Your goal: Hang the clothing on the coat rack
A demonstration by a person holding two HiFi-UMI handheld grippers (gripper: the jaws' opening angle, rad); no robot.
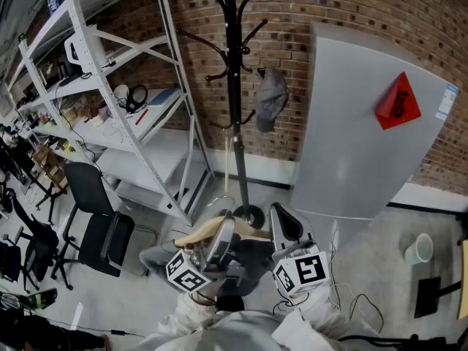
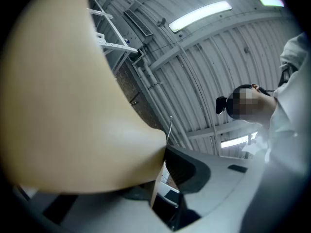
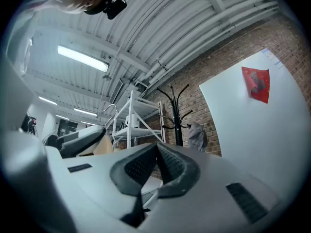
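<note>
Low in front of the person, the left gripper (image 1: pixel 219 240) has its fingers clenched on a pale wooden clothes hanger (image 2: pixel 73 106), with the dark grey clothing (image 1: pixel 247 258) bunched just under it, between the two grippers and well short of the black metal coat rack (image 1: pixel 234 86). The right gripper (image 3: pixel 156 149) sits beside it, fingers pressed together on nothing. A grey cap (image 1: pixel 270 97) hangs on one of the rack's lower hooks.

Long white ceiling lamps (image 2: pixel 199 14) shine bright, with some glare. The tan curved wooden hanger (image 2: pixel 63 106), very close in the left gripper view, looks blurry. All three pictures bend near their edges.
</note>
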